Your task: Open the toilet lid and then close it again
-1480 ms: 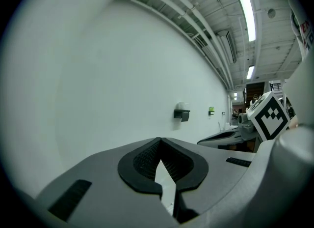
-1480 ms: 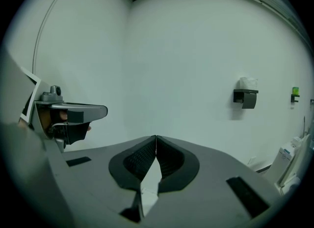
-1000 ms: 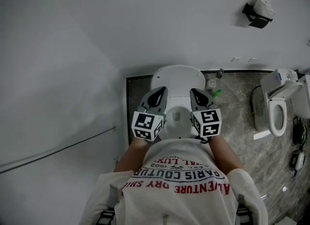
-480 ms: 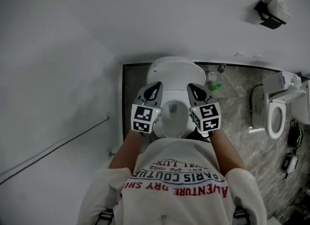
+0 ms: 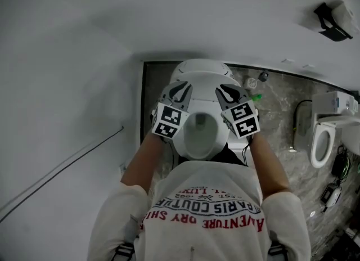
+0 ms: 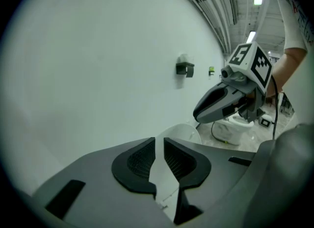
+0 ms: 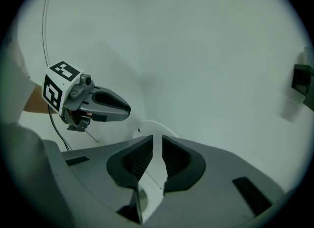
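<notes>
I am looking down past the person's shirt at a white toilet by the wall. The toilet lid is up and stands at the back, close to the wall. Below it I can see into the open bowl.

The left gripper is over the left side of the bowl, with its tip near the lid. The right gripper is over the right side, also near the lid. They sit side by side with the bowl between them. Both point forward and down. I cannot tell if either one touches the toilet.

In the left gripper view the claw is narrow, with only a thin gap. Its jaws have just been opening a little. Nothing is pinched in there. Through the gap I see only the white edge of the lid farther off.

In the right gripper view the jaws are as good as closed, with only a thin slit left. They hold nothing. The round edge of the lid shows past them, with a small dot on it.

A second toilet stands well off to the right on the stone floor. A dark paper holder is on the wall above it.
</notes>
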Demonstrator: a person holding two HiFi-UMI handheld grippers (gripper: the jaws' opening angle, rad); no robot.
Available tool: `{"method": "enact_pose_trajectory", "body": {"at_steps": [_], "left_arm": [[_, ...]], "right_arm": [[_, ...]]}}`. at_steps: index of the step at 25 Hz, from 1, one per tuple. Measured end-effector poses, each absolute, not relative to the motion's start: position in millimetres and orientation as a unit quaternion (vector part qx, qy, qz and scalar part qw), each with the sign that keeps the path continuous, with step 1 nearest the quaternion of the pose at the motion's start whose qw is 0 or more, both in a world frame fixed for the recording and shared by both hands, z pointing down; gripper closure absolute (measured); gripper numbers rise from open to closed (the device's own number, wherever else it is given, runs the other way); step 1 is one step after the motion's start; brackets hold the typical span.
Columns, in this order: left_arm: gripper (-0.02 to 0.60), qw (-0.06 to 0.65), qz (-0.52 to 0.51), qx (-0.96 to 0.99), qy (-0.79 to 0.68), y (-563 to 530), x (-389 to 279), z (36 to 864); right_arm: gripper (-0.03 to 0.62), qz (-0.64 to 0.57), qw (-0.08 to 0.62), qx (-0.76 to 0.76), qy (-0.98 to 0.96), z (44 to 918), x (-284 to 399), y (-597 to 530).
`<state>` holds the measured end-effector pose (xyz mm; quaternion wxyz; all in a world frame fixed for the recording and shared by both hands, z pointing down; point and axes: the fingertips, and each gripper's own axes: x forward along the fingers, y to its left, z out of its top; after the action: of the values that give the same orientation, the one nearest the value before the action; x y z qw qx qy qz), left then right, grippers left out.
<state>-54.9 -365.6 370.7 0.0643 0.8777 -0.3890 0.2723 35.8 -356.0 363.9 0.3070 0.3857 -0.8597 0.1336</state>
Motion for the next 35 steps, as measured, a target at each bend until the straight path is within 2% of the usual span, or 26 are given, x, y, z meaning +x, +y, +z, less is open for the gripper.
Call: {"method": "enact_pose_trajectory", "body": {"at_steps": [2,5,7,20,22,25,35], "left_arm": [[0.487,0.056,0.309,0.874,-0.370,-374,-50,384],[0.462,0.023,0.358,0.869,-0.341,-393,-43,400],[0.448,0.008,0.379,0.866,-0.327,-405,-40,408],[0.451,-0.029,0.456,0.858,-0.234,-425,-23,445],[0.478,-0.043,0.459,0.858,-0.229,-426,-21,446],[0.488,-0.055,0.462,0.858,-0.216,-420,-20,445],[0.518,-0.087,0.473,0.861,-0.165,-388,-22,439]], "right_arm": [[0.576,0.131,0.322,0.370,-0.862,372,38,-366],[0.566,0.110,0.349,0.352,-0.861,383,42,-385],[0.512,0.095,0.368,0.337,-0.862,390,42,-396],[0.509,0.056,0.458,0.259,-0.848,433,48,-412],[0.510,0.044,0.465,0.255,-0.847,434,48,-413],[0.534,0.032,0.472,0.245,-0.846,433,49,-408],[0.543,0.016,0.475,0.232,-0.849,426,47,-378]]}}
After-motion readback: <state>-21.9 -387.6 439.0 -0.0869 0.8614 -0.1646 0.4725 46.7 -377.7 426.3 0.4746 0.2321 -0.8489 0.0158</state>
